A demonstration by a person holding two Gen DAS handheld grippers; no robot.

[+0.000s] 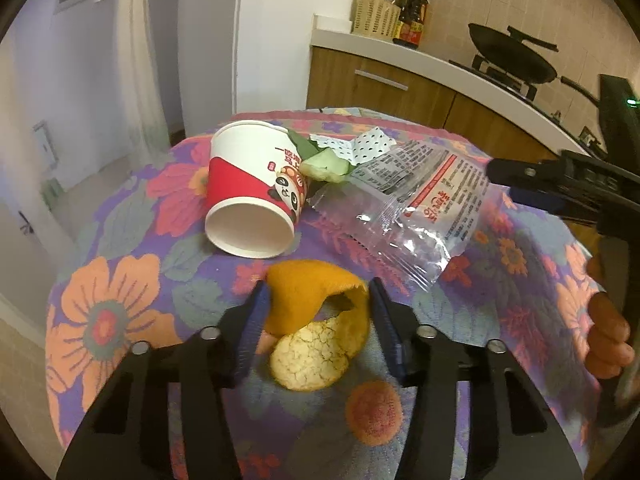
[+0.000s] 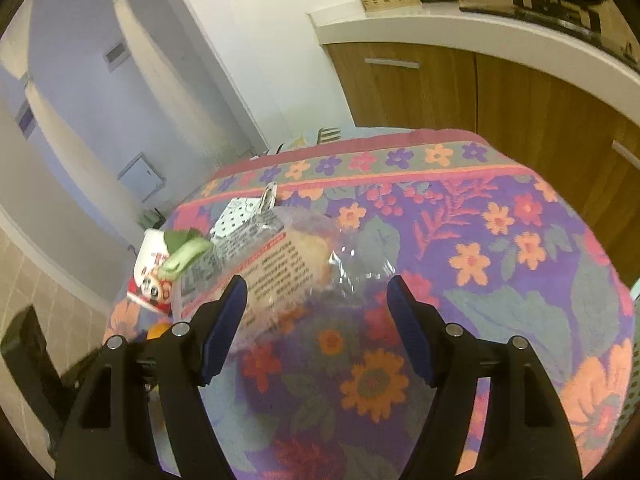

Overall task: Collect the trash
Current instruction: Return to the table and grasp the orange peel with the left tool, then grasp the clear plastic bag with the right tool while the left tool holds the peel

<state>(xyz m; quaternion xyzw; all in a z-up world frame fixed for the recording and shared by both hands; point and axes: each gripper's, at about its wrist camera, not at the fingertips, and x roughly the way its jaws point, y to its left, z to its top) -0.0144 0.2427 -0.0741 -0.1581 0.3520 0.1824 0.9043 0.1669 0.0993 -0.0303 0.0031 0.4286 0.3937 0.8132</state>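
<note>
Peel [image 1: 316, 320] lies on the desk [image 1: 120, 320] between the left claw [image 1: 318, 296], jaws apart, untouched; grasping is the step. Wrapper [image 2: 280, 272] at eleven o'clock of the right claw [image 2: 316, 292], also apart. Next: squeeze gently.

Orange peel [image 1: 316, 300], red-white cup [image 1: 252, 196] w/ panda print — purple floral cloth [image 1: 120, 280], polka-dot paper [image 1: 360, 146].

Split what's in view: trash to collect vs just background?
Trash: orange peel, paper cup, clear wrapper, green scrap, dotted paper.
Background: floral cloth, wok, sauce bottles, basket, cabinets.
</note>
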